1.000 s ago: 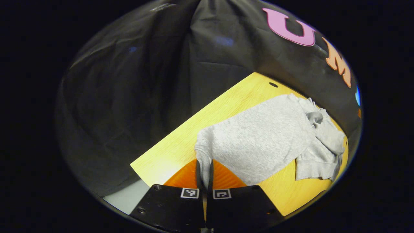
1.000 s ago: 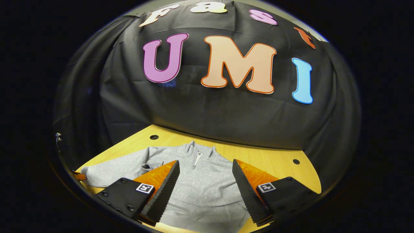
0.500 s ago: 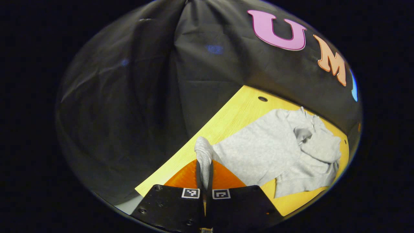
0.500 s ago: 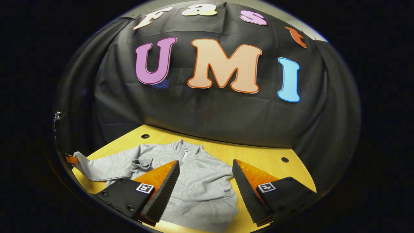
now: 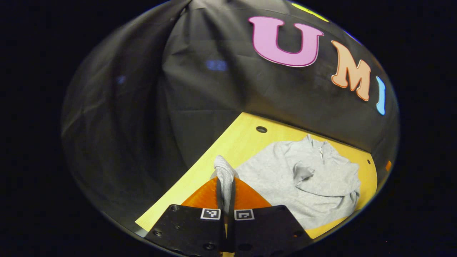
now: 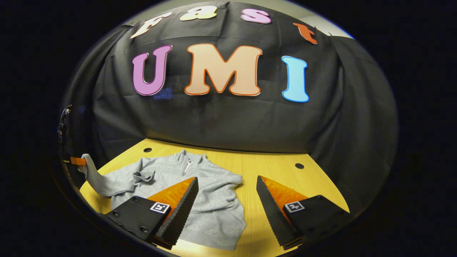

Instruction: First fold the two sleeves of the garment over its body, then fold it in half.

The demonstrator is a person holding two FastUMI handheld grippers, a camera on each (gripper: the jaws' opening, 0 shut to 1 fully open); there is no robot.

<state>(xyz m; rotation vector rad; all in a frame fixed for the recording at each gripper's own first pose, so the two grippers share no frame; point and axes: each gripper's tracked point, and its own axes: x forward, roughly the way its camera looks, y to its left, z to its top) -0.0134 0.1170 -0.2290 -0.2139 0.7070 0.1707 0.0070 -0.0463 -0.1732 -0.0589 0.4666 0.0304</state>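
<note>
surface: yellow wooden table [image 6: 271, 171] with 2 round holes near its far edge, black cloth wall behind | garment [image 6: 210, 200]: grey, lying on the table | left gripper [image 5: 225, 189]: pinching 1 sleeve cuff [image 5: 225, 175], raised | right gripper [image 6: 226, 210]: fingers spread, above garment's edge

Wooden table [image 6: 275, 167], black cloth wall [image 6: 221, 121]

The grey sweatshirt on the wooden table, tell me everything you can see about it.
The grey sweatshirt is a soft, heathered knit with a stand-up collar and a short zip at the neck. It lies mostly flat on the yellow wooden table, collar toward the booth wall. One sleeve is already folded across the chest. The other sleeve's cuff is lifted off the table, pinched in the shut left gripper. The open right gripper hovers over its hem side, not touching.
</note>
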